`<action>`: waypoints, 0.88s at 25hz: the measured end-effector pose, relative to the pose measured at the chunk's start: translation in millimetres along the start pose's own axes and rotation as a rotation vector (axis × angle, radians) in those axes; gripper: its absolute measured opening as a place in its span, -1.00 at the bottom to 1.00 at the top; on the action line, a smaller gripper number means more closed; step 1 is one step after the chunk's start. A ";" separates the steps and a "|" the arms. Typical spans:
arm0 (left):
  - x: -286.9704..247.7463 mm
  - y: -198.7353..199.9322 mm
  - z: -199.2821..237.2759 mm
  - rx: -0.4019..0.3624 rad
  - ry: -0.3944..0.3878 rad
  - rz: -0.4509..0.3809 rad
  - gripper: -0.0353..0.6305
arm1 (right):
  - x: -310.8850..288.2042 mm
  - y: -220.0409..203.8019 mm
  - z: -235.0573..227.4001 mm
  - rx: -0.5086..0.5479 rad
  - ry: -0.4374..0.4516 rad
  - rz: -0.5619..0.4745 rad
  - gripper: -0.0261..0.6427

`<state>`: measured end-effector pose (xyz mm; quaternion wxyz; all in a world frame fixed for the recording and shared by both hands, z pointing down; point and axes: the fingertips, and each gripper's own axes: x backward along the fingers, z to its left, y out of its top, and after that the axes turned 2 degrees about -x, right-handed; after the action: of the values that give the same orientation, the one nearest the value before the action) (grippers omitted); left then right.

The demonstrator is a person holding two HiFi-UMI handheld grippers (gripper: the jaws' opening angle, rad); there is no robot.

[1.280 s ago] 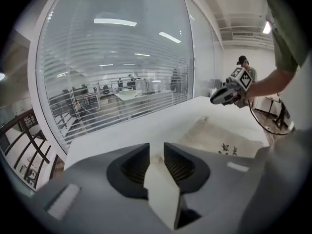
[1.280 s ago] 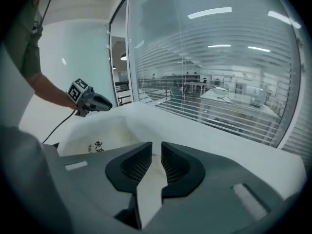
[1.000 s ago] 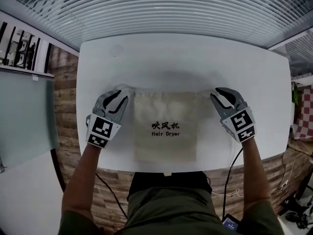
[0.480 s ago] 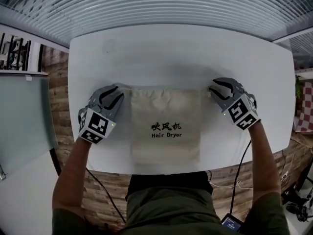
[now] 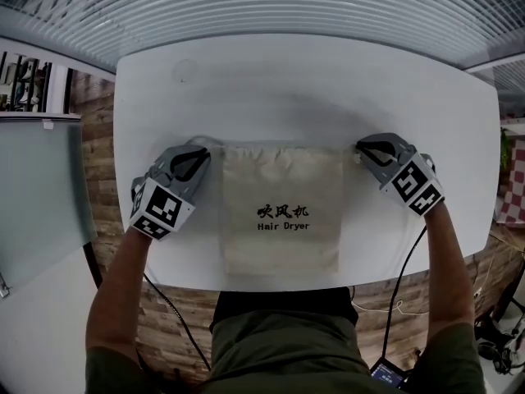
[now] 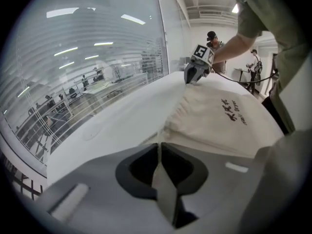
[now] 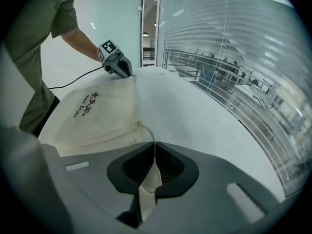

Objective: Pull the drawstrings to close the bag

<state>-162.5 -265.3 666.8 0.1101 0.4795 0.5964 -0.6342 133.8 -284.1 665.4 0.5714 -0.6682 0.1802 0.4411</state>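
Cream bag, black print at centre: Chinese characters "吹风机", below them English "Hair Dryer". No other legible text.

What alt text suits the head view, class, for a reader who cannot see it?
A cream bag printed "Hair Dryer" lies flat on a white table. The left gripper and right gripper sit at its top corners, each shut on a drawstring.

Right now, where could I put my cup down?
The whole far half of the table, beyond the bag, is bare. The near half is crowded: bag in the middle, left gripper and right gripper pinching drawstrings at its corners.
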 end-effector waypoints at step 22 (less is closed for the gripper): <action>104.5 69.5 7.5 -0.289 0.256 0.104 -0.87 | 118.4 58.2 16.0 0.211 -0.452 -0.013 -0.87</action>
<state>-170.5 -245.0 543.0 0.1340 0.5656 0.6648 -0.4692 148.9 -254.6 536.7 0.6666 -0.4903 0.0885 0.5545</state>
